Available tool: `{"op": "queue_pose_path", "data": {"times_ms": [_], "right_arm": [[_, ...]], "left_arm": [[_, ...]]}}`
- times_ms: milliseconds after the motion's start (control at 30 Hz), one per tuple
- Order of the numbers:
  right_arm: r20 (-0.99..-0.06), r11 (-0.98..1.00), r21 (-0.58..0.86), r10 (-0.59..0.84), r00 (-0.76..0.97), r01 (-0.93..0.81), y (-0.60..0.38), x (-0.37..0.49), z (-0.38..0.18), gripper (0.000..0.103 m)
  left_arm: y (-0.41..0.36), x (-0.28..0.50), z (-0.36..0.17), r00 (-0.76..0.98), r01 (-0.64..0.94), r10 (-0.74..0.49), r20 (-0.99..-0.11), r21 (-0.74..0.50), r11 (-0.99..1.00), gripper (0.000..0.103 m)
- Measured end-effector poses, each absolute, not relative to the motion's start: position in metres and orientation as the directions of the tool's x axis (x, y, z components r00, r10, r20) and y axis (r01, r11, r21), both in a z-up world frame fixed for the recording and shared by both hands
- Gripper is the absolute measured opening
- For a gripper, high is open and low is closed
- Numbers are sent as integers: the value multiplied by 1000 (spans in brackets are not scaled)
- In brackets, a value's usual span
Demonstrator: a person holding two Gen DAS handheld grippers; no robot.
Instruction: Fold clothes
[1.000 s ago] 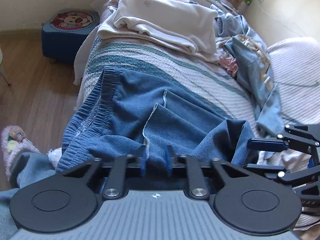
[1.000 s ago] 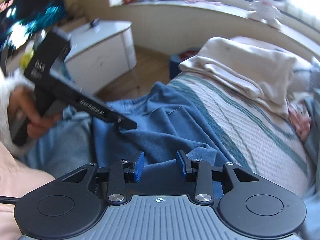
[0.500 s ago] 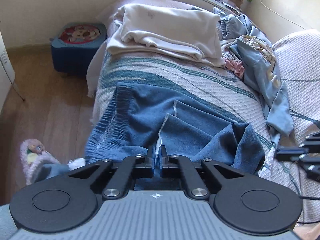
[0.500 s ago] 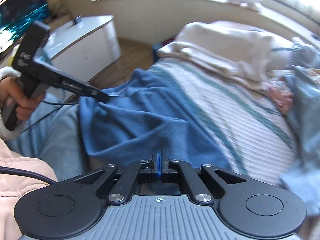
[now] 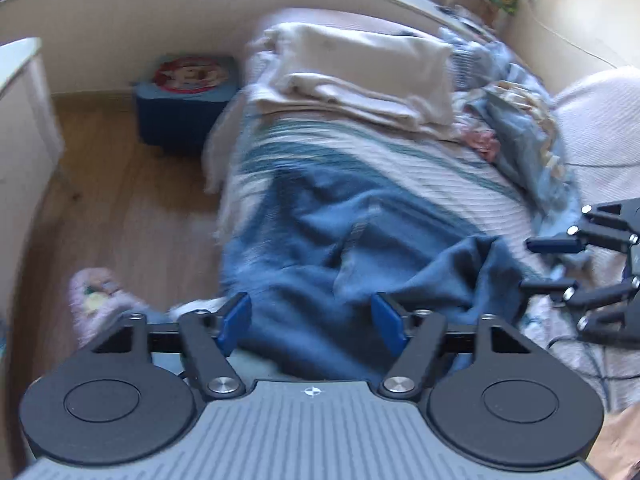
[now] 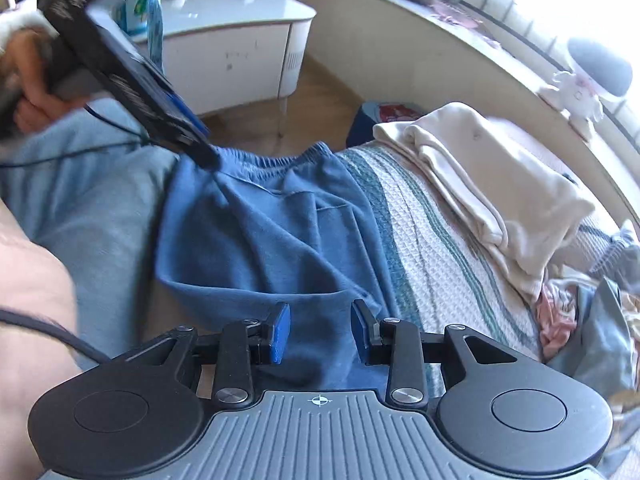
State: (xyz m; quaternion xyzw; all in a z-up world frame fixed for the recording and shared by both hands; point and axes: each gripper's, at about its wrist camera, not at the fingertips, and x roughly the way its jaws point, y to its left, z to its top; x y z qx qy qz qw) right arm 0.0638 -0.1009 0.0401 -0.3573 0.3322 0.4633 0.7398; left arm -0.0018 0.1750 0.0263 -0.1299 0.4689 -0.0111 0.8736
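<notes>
A dark blue garment (image 5: pixel 360 248) lies crumpled on the striped bedspread (image 5: pixel 420 168), at the bed's near edge. My left gripper (image 5: pixel 312 320) hovers over its near hem with the jaws opening wide. Cloth shows between the blue pads (image 5: pixel 236 318), but they do not press it. From the right wrist view the same blue garment (image 6: pixel 260 232) has its elastic waistband on the far side, and the left gripper (image 6: pixel 204 154) points at that waistband corner. My right gripper (image 6: pixel 320 332) is opening over the near fold and grips nothing. It also shows as the right gripper (image 5: pixel 560 264) at the bed's right side.
A folded cream stack (image 5: pixel 360 76) sits further up the bed, with a heap of pale blue clothes (image 5: pixel 532 152) to its right. A blue stool (image 5: pixel 184 96) and a pink slipper (image 5: pixel 100 296) are on the wooden floor. A white cabinet (image 6: pixel 232 52) stands behind.
Both grippers were shut on the blue cloth half a second ago; now their jaws stand apart and the cloth is let go. The left gripper has lifted and drawn back.
</notes>
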Motion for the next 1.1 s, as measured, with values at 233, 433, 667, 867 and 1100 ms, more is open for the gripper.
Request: {"op": "queue_pose_path", "data": {"times_ms": [233, 433, 667, 867, 1100], "right_arm": [[-860, 271, -211, 405, 310, -939, -92, 61, 21, 41], [-856, 293, -245, 382, 348, -924, -95, 59, 15, 57], [-853, 391, -155, 411, 322, -907, -106, 70, 23, 54], [-865, 395, -111, 413, 284, -912, -100, 68, 9, 26], [-806, 603, 148, 533, 257, -784, -137, 78, 36, 4]], "left_arm": [[211, 0, 2, 495, -233, -74, -866, -214, 949, 70], [204, 6, -15, 460, -190, -105, -882, -213, 958, 76], [205, 12, -32, 463, -205, -142, -875, -261, 943, 61], [207, 13, -22, 521, -183, -215, -826, -354, 917, 22], [206, 14, 30, 604, -132, -218, -766, -366, 921, 21]]}}
